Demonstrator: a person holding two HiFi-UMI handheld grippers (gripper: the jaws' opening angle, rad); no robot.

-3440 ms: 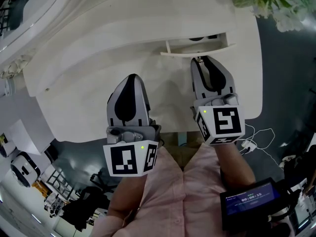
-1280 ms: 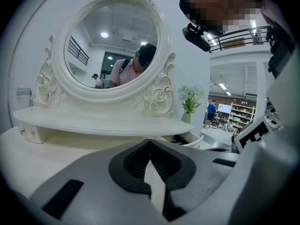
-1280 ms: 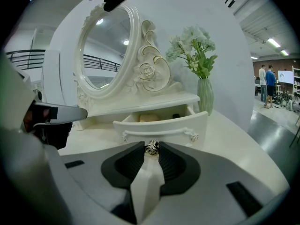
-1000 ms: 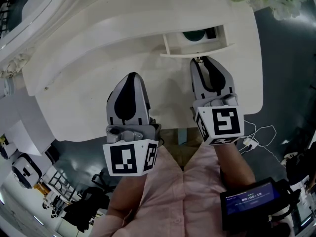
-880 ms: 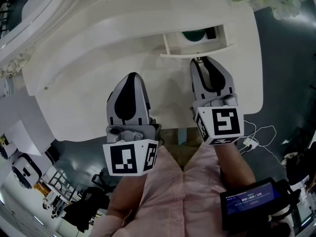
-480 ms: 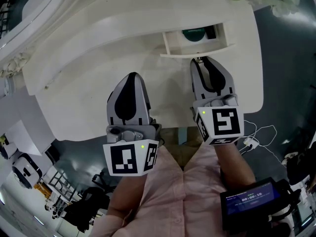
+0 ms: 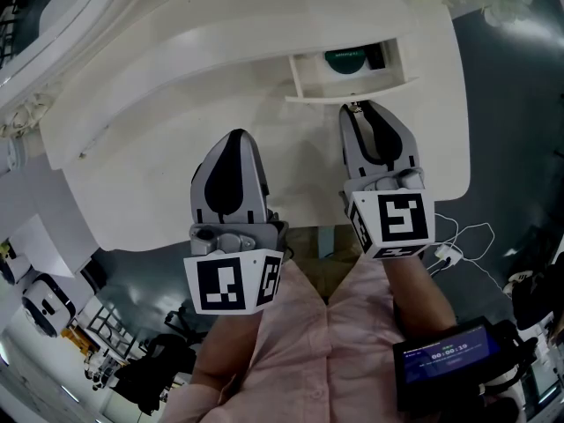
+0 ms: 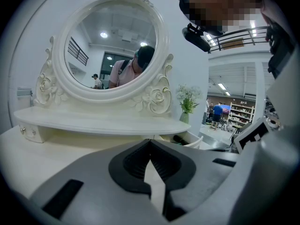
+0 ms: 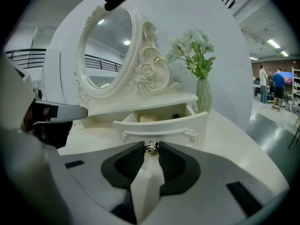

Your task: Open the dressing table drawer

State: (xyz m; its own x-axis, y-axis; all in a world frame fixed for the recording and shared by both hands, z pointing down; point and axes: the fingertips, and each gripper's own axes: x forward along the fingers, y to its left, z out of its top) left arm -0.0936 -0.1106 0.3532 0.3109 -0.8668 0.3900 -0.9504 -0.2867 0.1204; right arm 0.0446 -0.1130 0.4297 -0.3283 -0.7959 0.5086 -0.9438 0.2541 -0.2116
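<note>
The white drawer (image 7: 352, 89) of the dressing table (image 7: 132, 148) stands pulled out, with a dark green item (image 7: 345, 58) inside. My right gripper (image 7: 356, 108) is shut on the drawer's small metal knob (image 9: 152, 147) at the middle of the drawer front (image 9: 161, 125). A pale item lies inside the drawer in the right gripper view. My left gripper (image 7: 236, 137) hovers over the tabletop to the left, shut with nothing held; its tips (image 8: 150, 142) meet. The open drawer (image 8: 190, 141) shows at the right of the left gripper view.
An oval mirror (image 9: 105, 50) in a carved white frame stands on the raised shelf (image 7: 220, 42) above the drawer. A vase of white flowers (image 9: 203, 95) sits at the table's far right corner. White cables (image 7: 458, 245) lie on the floor by the table's right edge.
Since the earliest frame the drawer has come further out, showing more of its inside. Over the last second both grippers and the drawer have held still.
</note>
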